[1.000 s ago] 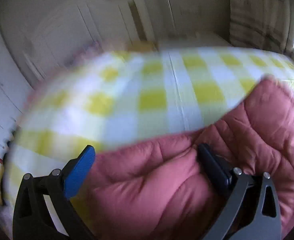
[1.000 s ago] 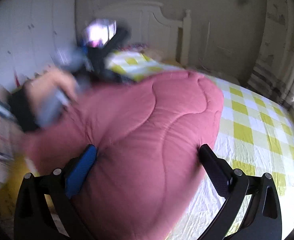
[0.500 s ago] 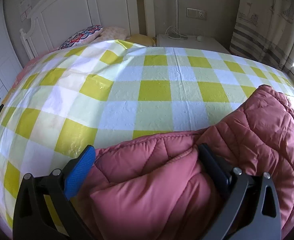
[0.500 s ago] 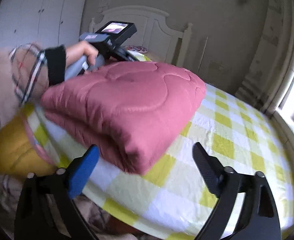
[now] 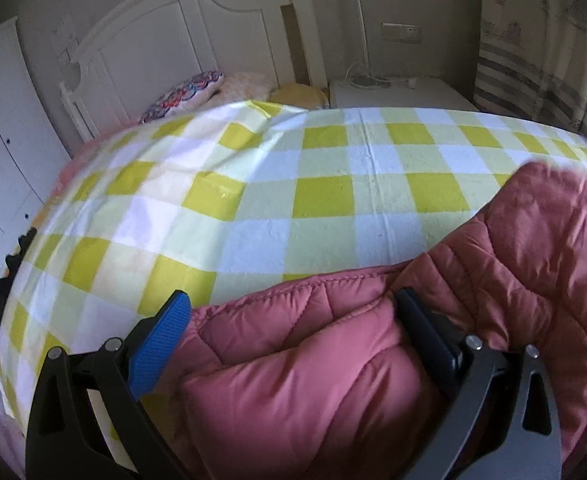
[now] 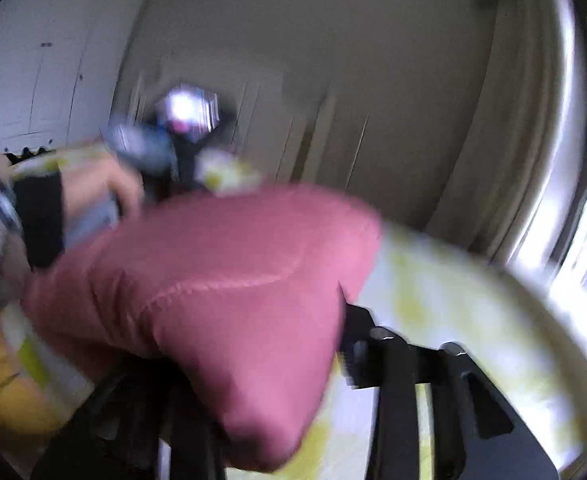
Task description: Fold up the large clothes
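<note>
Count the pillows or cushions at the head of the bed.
3: a patterned pillow on the left, a pale fluffy cushion beside it, a yellow cushion beside the nightstand. The checked bedspread may hide more.

Right view: half a second ago it is sharp; now I see it smeared with motion blur.
Pink quilted coat (image 6: pixel 221 296): it swells from a folded bundle at 11 o'clock to fill my right view's middle, covering both right gripper (image 6: pixel 261 344) fingers.
Left gripper (image 6: pixel 165 152): drifts toward 12 o'clock, blurred.
Left view: the checked bedspread (image 5: pixel 321 196) sinks slightly; more headboard (image 5: pixel 165 44) shows.
</note>
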Available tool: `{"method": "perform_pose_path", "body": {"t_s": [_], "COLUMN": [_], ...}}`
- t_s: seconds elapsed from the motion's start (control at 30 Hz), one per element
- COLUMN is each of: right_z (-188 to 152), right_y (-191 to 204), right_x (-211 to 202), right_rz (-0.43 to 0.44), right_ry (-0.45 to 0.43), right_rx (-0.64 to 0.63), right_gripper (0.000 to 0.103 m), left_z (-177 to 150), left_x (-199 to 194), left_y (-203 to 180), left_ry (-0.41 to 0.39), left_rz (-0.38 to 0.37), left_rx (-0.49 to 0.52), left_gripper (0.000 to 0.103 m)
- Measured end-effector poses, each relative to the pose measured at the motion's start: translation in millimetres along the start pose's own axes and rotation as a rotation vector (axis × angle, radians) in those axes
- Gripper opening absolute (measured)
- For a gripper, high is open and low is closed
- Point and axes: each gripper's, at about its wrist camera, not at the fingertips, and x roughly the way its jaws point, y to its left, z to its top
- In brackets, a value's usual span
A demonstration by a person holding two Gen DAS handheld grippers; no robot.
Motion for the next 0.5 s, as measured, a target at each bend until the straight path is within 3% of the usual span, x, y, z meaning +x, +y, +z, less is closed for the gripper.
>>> {"method": "perform_pose_path", "body": {"t_s": [0.07, 0.13, 0.17, 0.23, 0.27, 0.37, 0.4, 0.47, 0.5], "right_z": [-2, -23, -38, -58, -56, -38, -45, -69, -78], "right_y": [8, -6, -17, -32, -37, -51, -59, -79, -86], "right_x": [-9, 15, 33, 48, 44, 20, 30, 63, 68], "right_rz": [-0.075, -0.113, -0.11, -0.123, -0.126, -0.193, -0.23, -0.2, -0.188], "right_ry": [-0.065, 0.041, 0.147, 0.24, 0.229, 0.085, 0.122, 0.301, 0.324], "right_rx": [-0.083, -0.046, -0.002, 0.03, 0.049, 0.06, 0.066, 0.137, 0.172], "right_gripper": [0.031, 0.031, 0.03, 0.029, 0.029, 0.029, 0.029, 0.028, 0.028], "left_z": [1, 2, 3, 7, 10, 22, 25, 33, 35], "left_x": [-8, -12, -12, -15, -17, -18, -18, -17, -17], "left_y": [0, -5, -9, -17, -23, -66, -77, -96, -102], "left_ry": [-0.037, -0.05, -0.051, -0.059, -0.067, -0.095, -0.101, -0.105, -0.106], "left_rz": [-0.066, -0.038, -0.014, -0.03, -0.056, -0.007, -0.017, 0.0, -0.007], "left_rx": [-0.018, -0.036, -0.044, -0.085, -0.09, 0.029, 0.051, 0.07, 0.074], "left_gripper": [0.101, 0.101, 0.101, 0.101, 0.101, 0.101, 0.101, 0.101, 0.101]}}
